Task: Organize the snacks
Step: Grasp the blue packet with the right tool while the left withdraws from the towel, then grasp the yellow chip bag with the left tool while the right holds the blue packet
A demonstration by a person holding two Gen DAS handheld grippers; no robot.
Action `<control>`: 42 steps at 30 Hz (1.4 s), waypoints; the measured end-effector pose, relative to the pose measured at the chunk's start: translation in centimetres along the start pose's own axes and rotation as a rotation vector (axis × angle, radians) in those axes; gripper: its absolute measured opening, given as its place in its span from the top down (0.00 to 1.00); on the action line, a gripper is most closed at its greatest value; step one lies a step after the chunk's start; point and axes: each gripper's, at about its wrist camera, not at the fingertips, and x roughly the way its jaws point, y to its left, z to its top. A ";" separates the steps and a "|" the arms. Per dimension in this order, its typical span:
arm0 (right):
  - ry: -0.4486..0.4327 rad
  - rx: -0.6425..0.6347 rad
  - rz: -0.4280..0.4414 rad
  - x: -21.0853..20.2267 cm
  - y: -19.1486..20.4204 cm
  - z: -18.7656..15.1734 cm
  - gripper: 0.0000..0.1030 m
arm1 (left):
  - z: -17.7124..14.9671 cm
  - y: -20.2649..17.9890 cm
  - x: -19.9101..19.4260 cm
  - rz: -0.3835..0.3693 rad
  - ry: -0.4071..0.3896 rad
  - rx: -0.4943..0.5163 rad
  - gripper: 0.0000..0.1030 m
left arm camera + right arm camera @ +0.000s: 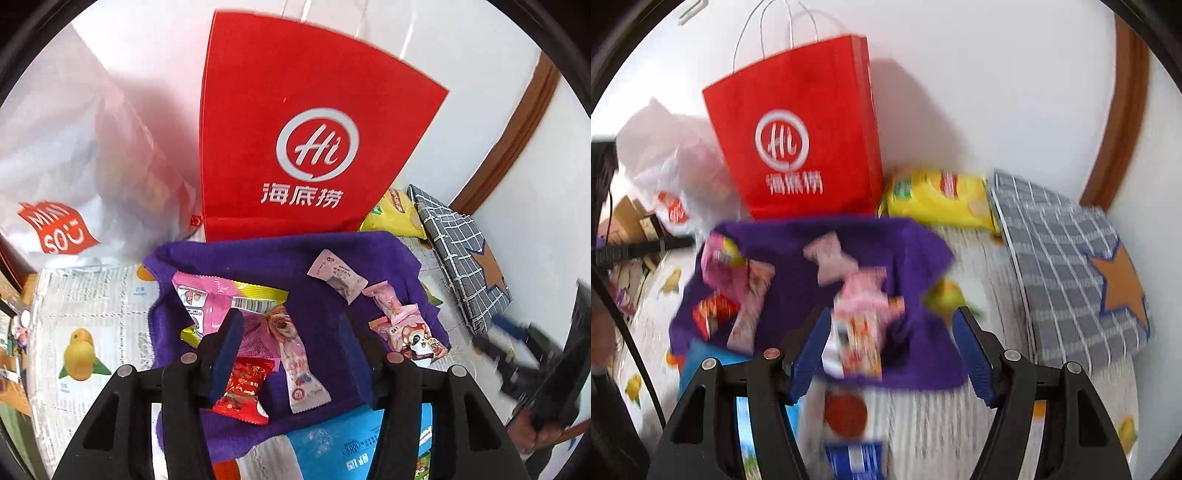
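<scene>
Left gripper (291, 347) hangs over the purple cloth (317, 266), jaws apart, nothing pinched. The red candy packet (242, 387) and the long pink-white sachet (301, 369) lie on the cloth in the gap below the fingers; pads don't press either one.

Right gripper (892, 350): jaws spread, empty. This view is motion-blurred. A pink-and-orange packet (858, 343) shows between the fingers but sits on the cloth (916, 251), not clamped.

Snack layout on the cloth, left wrist view:
- pink pouch with barcode (218, 302) near the cloth's left edge, overlapping a yellow wrapper (266, 290)
- pale pink sachet (338, 275) toward the far edge
- pink twist-wrapped candy (384, 299) just right of it
- panda-print packet (413, 334) at the cloth's right edge

The cloth lies on a fruit-print table cover (92, 314). A blue packet (332, 443) pokes out from under the cloth's near edge.

Back of the tabletop, against the wall: red paper bag with white logo (295, 110) upright, touching the cloth's far edge. White plastic bag with red label (66, 166) to its left. Yellow chip bag (938, 199) to its right, lying flat. Grey checked fabric box with an orange star (1071, 266), folded flat, toward the right edge of the tabletop.

The right gripper also shows blurred at the right edge of the left wrist view.
</scene>
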 end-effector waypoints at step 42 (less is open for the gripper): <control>0.107 -0.043 0.000 -2.5 -1.5 -14.1 0.59 | -19.2 -2.1 -5.0 0.064 0.117 0.022 0.41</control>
